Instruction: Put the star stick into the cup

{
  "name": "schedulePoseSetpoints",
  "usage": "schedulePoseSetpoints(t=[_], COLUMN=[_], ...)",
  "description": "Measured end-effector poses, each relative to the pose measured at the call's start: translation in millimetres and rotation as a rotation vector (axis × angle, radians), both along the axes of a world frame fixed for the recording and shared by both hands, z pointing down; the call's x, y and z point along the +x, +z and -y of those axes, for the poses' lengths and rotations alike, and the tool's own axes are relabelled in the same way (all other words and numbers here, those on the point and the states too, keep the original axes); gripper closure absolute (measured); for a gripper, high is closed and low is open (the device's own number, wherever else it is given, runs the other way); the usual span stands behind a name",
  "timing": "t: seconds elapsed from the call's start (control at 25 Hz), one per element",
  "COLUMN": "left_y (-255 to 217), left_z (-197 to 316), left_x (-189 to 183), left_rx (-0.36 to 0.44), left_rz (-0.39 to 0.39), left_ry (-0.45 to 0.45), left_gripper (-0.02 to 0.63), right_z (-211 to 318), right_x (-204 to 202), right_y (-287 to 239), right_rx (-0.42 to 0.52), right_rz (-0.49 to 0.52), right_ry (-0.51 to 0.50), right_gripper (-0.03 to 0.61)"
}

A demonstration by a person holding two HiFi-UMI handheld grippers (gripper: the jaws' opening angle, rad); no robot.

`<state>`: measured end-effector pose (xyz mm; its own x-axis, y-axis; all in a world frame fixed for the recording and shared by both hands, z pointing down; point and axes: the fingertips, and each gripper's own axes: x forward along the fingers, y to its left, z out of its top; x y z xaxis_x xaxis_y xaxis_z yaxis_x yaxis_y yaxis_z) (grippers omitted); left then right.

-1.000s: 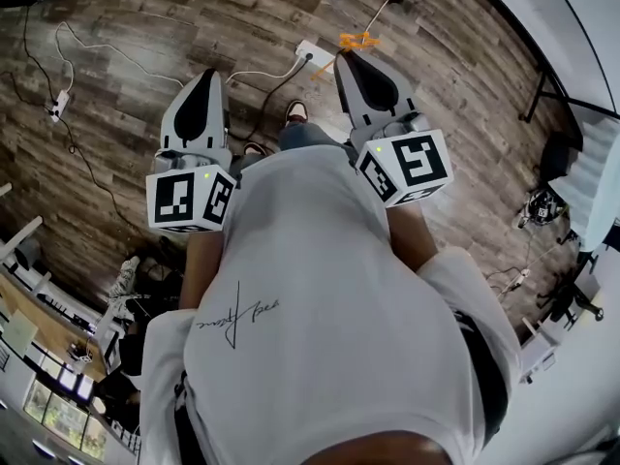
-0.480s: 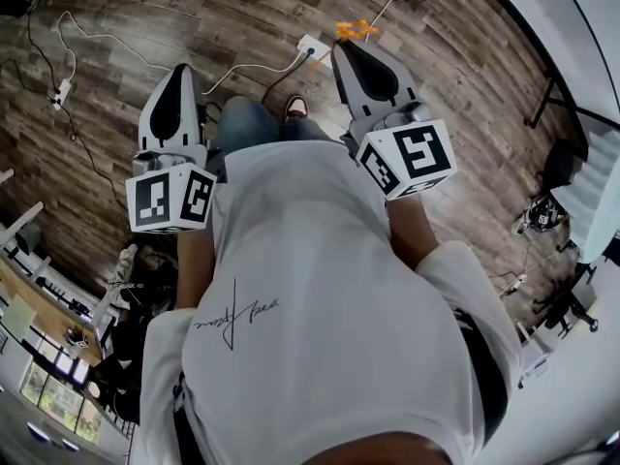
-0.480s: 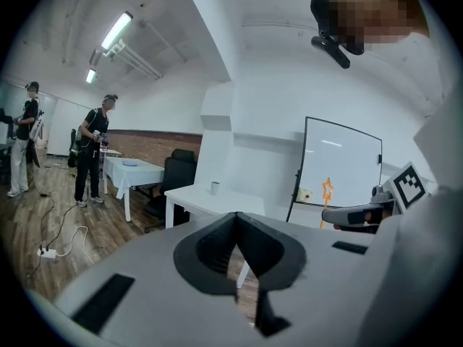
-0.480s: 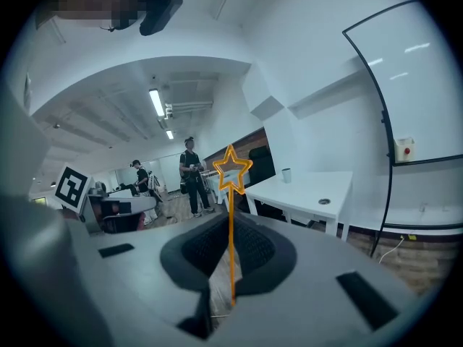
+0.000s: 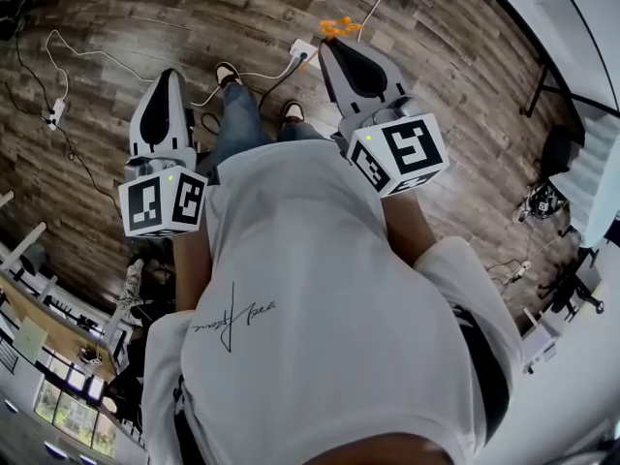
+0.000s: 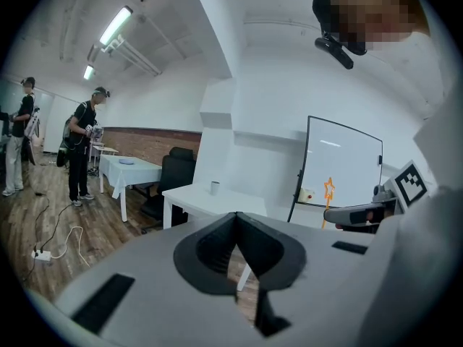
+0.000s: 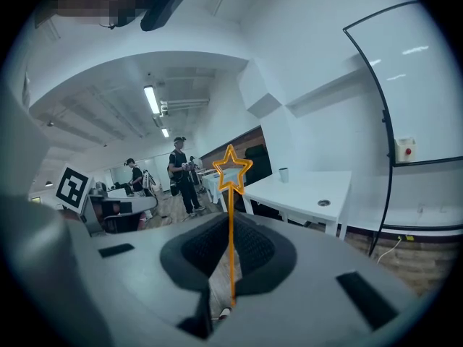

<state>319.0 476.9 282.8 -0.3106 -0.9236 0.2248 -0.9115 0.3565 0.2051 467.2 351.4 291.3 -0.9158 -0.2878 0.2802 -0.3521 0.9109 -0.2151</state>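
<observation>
— Two grippers: what changed?
— Left gripper (image 5: 166,77) has slid toward the picture's left edge, its jaws closed on nothing. Right gripper (image 5: 332,48), top middle, pinches the star stick (image 7: 231,215), star end up. Both point forward from the person's chest.
— And the cup (image 6: 215,187)?
— On a white table (image 6: 189,192), well apart.

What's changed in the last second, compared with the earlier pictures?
The left tongs swung outward to the view's left as a shoe stepped forward; the right tongs drifted slightly up-left. The star stick stays clamped in the right tongs; the left tongs are shut, empty.
</observation>
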Motion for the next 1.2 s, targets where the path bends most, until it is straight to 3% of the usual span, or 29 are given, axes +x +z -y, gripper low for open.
schedulePoseSetpoints(t=[0.64, 1.2], left_y=[-6.3, -13.4], left_z=[52.1, 50.5], left_x=[-129.1, -246.5], left_rx=[0.033, 0.077], left_rz=[-0.014, -0.023], left_ry=[0.094, 0.104], left_gripper=[0.606, 0.606], right_z=[30.7, 37.6], right_x=[-144.7, -271.1], right_y=[-18.6, -41.2], right_rx=[0.046, 0.120], right_rz=[-0.023, -0.030], right_ry=[-0.008, -0.028], right_gripper=[0.554, 0.554])
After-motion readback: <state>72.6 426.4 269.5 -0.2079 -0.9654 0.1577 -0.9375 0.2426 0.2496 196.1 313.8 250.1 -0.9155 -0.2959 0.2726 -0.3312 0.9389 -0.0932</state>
